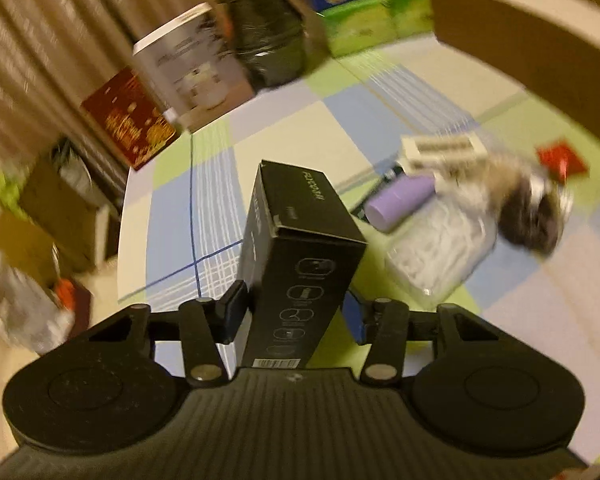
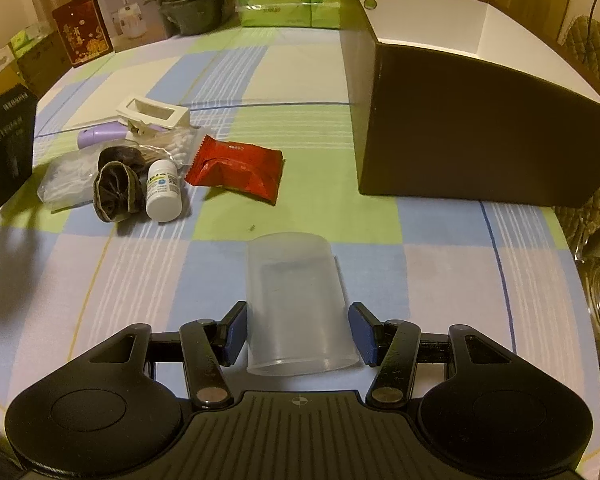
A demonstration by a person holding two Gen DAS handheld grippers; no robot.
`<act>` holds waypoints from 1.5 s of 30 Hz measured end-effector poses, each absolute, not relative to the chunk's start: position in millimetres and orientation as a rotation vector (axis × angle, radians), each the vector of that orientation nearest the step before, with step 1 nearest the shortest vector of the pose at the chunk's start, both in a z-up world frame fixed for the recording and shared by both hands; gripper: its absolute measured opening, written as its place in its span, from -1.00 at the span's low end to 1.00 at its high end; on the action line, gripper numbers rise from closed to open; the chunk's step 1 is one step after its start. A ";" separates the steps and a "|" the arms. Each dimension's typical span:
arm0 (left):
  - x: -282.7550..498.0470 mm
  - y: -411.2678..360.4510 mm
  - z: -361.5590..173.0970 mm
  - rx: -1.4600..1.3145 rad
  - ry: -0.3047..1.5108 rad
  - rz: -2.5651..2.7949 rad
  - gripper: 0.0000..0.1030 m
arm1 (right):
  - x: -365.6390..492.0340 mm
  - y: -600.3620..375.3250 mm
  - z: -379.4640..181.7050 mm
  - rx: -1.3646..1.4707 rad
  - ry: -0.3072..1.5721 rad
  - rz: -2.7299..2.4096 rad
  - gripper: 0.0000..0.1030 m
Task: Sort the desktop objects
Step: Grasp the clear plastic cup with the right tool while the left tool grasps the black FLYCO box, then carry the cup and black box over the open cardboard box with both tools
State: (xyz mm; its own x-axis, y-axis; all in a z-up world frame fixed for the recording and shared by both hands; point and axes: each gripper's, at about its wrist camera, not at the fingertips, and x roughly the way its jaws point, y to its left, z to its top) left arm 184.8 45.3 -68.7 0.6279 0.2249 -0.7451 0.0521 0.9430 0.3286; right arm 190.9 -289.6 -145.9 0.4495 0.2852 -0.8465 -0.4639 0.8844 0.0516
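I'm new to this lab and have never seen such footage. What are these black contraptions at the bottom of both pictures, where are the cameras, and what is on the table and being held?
Each black contraption is a hand-held two-finger gripper; a person carries one in each hand. A fisheye camera on each looks forward along its fingers.

In the left view, the left gripper is clamped on a tall black box. In the right view, the right gripper holds a translucent plastic cup.

On the checked tablecloth lie a red packet, a white pill bottle, a purple tube and a large brown open box.
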 end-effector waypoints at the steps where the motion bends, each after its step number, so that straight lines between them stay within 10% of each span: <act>1: 184.5 51.6 -64.3 0.297 0.891 0.102 -0.17 | 191.3 -289.2 -145.8 -0.199 1.003 0.469 0.01; 22: 166.9 90.6 -49.5 -0.031 0.900 0.286 0.07 | 202.6 -278.4 -145.7 -0.254 1.004 0.526 0.01; 26: 181.9 90.4 -51.7 -0.018 0.907 0.305 -0.23 | 205.5 -277.4 -145.5 -0.256 0.996 0.531 0.01; 45: 166.8 41.9 0.4 0.029 0.814 0.206 -0.26 | 208.4 -295.0 -106.3 -0.198 0.923 0.633 -0.05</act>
